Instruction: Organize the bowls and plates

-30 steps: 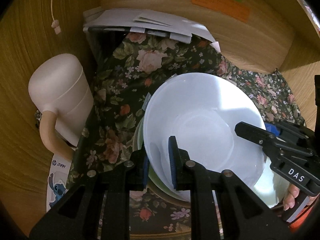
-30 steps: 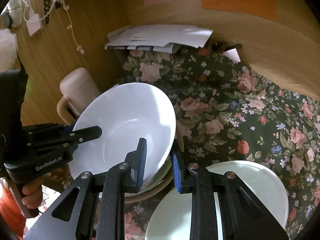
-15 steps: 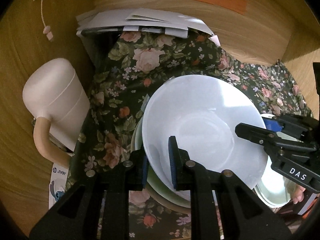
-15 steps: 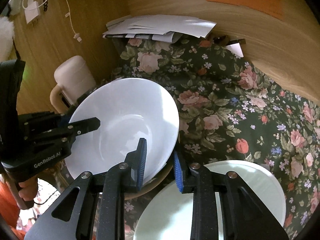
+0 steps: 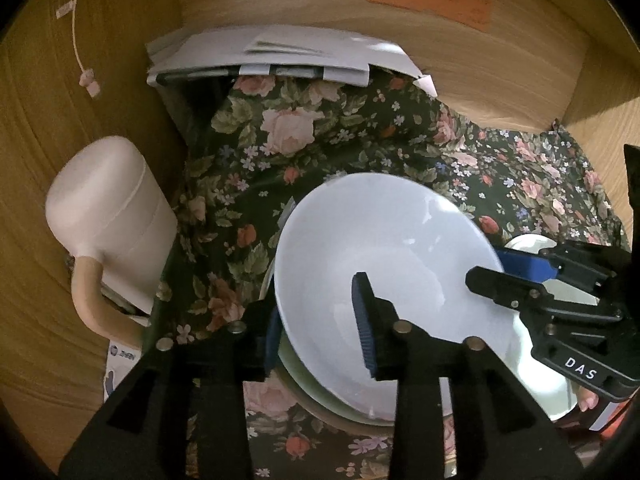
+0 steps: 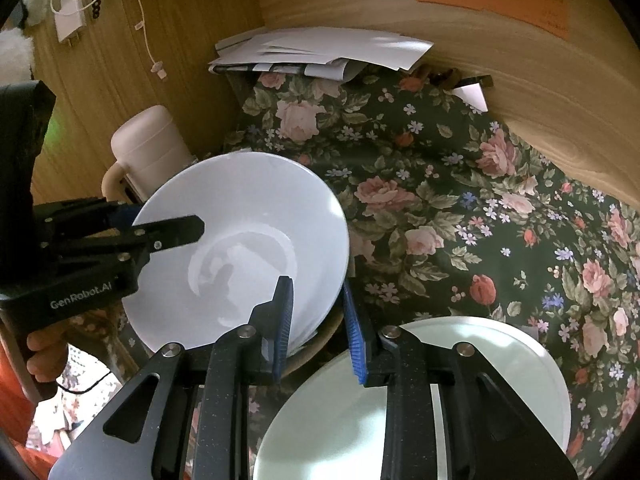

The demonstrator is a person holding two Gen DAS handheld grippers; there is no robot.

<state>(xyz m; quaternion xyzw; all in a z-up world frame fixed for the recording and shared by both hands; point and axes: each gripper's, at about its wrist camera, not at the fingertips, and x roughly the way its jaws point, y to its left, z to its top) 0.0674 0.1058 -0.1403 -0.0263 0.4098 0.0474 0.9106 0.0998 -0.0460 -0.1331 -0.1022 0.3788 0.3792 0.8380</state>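
floral cloth; white bowl rim between both tools' open fingers

A dark cloth w/ pink roses and small flowers covers the surface; wood walls stand close behind and on the left side. On the cloth sits a stack of dishes: a tan one at the bottom, a pale green one on it, and a white bowl on top, tilted. Just beside the stack, on the right, lies a pale green plate. At the back of the cloth rests a pile of white papers. Left of the cloth stands a cream jug w/ a handle.
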